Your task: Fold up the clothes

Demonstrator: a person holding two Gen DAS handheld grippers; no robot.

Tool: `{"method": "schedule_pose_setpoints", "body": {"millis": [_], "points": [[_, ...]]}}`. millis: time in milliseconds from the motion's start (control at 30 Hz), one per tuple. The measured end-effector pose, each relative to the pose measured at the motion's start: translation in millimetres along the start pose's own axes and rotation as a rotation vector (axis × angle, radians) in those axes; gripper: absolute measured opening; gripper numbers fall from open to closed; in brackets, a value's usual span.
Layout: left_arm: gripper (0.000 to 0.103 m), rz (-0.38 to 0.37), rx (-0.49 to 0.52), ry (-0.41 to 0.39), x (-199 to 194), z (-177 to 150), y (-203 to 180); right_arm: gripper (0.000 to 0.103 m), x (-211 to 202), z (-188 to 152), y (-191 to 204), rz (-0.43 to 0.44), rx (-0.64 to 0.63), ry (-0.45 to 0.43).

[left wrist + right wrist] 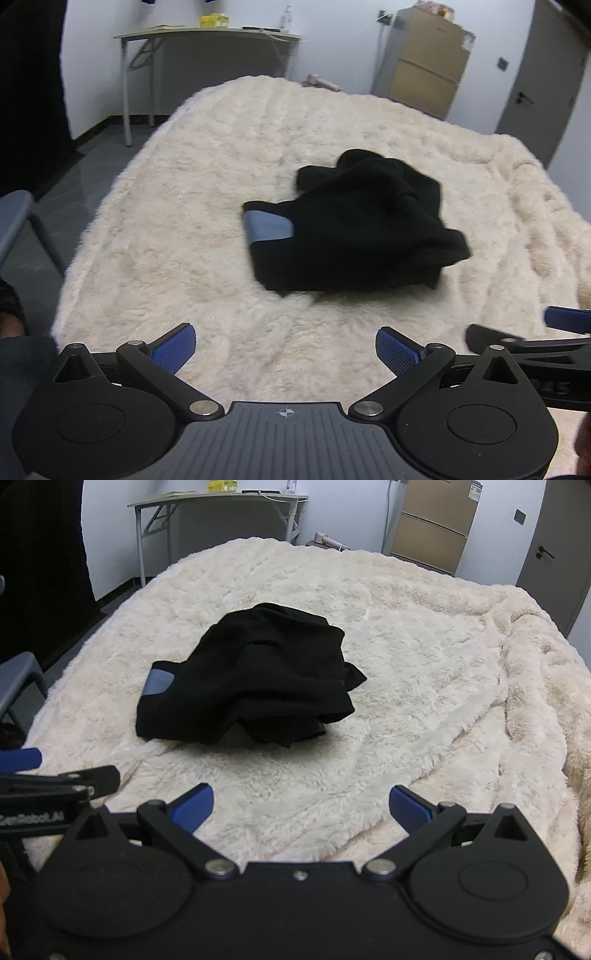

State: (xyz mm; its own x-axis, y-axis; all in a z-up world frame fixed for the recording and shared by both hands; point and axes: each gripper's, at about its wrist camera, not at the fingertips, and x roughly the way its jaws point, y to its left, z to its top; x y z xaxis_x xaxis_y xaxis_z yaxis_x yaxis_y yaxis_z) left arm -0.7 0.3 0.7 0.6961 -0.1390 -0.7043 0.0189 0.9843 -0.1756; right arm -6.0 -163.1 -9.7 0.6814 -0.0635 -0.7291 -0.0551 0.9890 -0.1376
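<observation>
A wide bed under a cream shaggy blanket fills the room's middle, and the black garment sits near its centre as a loose heap, layers bunched over one another rather than squared off; it does not lie neatly folded. A grey-blue patch shows at its near-left corner, where the cloth lies flattest. The heap's long axis runs from that near-left corner toward the far right.

Both tools hover over the near edge of the bed, side by side, well short of the cloth. The left gripper has its fingers spread wide and holds nothing; the heap lies ahead and a little right of it. The right gripper is equally wide and bare; the heap lies ahead and to its left. So the garment sits between them, the flat patch corner closer to the left one. Only blanket lies between.

Beyond the bed stand a folding table far left and a cardboard-fronted cabinet far right.
</observation>
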Motion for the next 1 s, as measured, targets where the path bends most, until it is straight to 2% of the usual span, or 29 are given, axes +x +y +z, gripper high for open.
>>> {"method": "schedule_pose_setpoints", "body": {"millis": [100,1000], "points": [[0.103,0.032,-0.002,-0.020,-2.1,-0.8,1.1,0.101,-8.6,-1.3,-5.3,0.025,0.043,-0.046],[0.103,0.044,-0.013,-0.006,-0.5,1.9,2.8,0.103,-32.5,3.5,3.4,0.043,0.018,-0.045]]}}
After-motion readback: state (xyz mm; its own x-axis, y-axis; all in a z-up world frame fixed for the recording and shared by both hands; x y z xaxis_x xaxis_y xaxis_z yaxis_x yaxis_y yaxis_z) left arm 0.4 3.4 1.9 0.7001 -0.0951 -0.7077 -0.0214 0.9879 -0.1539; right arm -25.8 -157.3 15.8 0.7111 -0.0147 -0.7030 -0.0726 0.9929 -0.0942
